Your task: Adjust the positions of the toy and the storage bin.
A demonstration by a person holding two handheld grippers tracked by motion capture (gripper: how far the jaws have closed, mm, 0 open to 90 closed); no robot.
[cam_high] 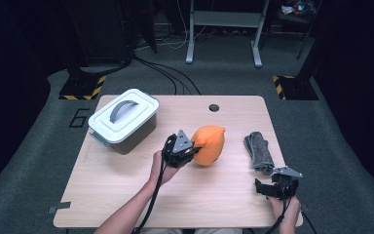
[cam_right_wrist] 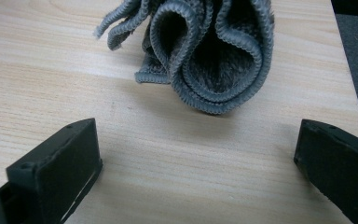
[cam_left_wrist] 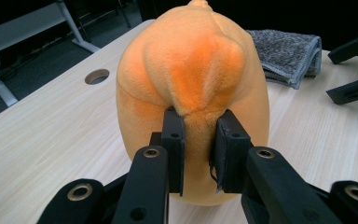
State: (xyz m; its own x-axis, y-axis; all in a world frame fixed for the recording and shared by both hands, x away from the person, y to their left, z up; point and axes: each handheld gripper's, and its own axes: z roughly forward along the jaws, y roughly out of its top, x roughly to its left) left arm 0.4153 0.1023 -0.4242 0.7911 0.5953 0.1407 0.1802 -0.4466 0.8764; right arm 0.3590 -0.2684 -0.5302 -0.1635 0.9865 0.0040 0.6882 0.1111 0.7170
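Scene: pale wooden bench [cam_high: 126, 190] seen from above, with a person's 2 forearms coming in from the near edge.
Left hand-held gripper [cam_high: 193, 146]: near the middle of the bench, its jaws pinched narrow on a fold of plush at the near side of the orange soft toy.
Orange soft toy [cam_high: 209, 145]: rounded, egg-like plush at the bench's centre, brighter orange along a seam on top; in the left gripper view [cam_left_wrist: 191, 70] it bulges above the 2 black pads, which press into a ridge of fabric between them. Whether its base touches the bench cannot be told.
Right hand-held gripper [cam_high: 264, 189]: low at the near right corner of the bench, jaws spread wide with nothing between them; in the right gripper view [cam_right_wrist: 196, 163] bare wood lies between the 2 pads.
Grey towel [cam_high: 259, 152]: folded and rolled, lying on the right side of the bench, just beyond the right hand-held gripper and apart from the toy; its looped edges face the camera in the right gripper view [cam_right_wrist: 205, 60].
Storage box [cam_high: 123, 120]: grey tub with a white lid and grey handle, at the far left of the bench, lid on.
Round hole [cam_high: 214, 107]: small cable opening in the bench top near the far edge, behind the toy.
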